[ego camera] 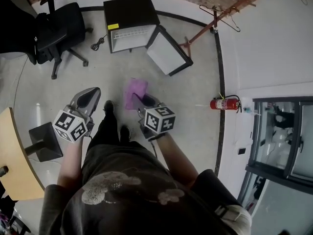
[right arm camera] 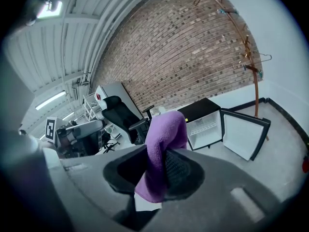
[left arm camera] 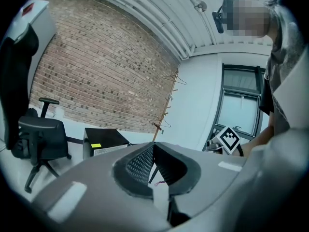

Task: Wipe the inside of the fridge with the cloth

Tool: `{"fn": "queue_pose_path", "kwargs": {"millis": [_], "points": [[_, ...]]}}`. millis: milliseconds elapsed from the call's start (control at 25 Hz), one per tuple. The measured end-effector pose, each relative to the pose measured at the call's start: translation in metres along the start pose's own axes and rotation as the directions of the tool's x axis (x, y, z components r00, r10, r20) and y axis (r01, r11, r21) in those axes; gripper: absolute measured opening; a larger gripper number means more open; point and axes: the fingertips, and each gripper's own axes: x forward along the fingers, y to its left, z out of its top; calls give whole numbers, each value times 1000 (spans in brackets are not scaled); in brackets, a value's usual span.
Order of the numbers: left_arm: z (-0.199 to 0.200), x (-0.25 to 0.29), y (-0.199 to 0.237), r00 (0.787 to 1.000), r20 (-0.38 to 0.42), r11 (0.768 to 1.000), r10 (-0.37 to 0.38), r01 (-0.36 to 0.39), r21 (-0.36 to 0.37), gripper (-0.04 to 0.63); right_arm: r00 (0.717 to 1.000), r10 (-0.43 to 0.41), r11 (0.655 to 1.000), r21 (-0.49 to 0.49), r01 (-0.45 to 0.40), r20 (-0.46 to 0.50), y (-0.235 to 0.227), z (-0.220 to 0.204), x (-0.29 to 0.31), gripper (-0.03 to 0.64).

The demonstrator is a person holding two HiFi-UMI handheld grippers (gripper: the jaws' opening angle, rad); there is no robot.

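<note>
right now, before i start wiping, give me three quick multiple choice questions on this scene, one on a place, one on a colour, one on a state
1. The fridge door is: A shut; B open; C removed.
2. The cloth is: A inside the fridge; B draped on the door; C between the jaws of the right gripper.
3. The cloth's colour is: A purple; B yellow; C green.

Answers: 1 B, the door stands swung out beside the white interior. 2 C, the right gripper view shows the jaws closed on it. 3 A, it looks purple in both the head view and the right gripper view.
</note>
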Motion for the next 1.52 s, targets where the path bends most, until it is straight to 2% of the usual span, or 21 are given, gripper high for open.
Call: {"fn": "queue_pose_path", "kwargs": {"millis": [240,600,800,1000,1240,1520], "points": [[10,32,41,999,-13,999,-31,31,-36,17,999,-38,999,11,38,-4,-15,31,35,75],[55,95,114,995,-24,995,-101,100,-16,17,995,-96,995,10,96,23,-35,105,106,75],[60,122,135,986,-56,987,-158,157,-25,17,989,-146,989,14,146,29,-49,125,121,75],[63,143,143,983,-66,985,-171,168,-37,17,984,-180,984,7,180,13,-75,140,125,75],[67,167,153,993,-58,994,-105,103,-37,17,991,-136,991,-3,136,5,-107,165,145,75],[76,206,157,998,-22,996,65,-66,-55,17,999,21,997,-71,-24,-49,-143,206,177,76]]}}
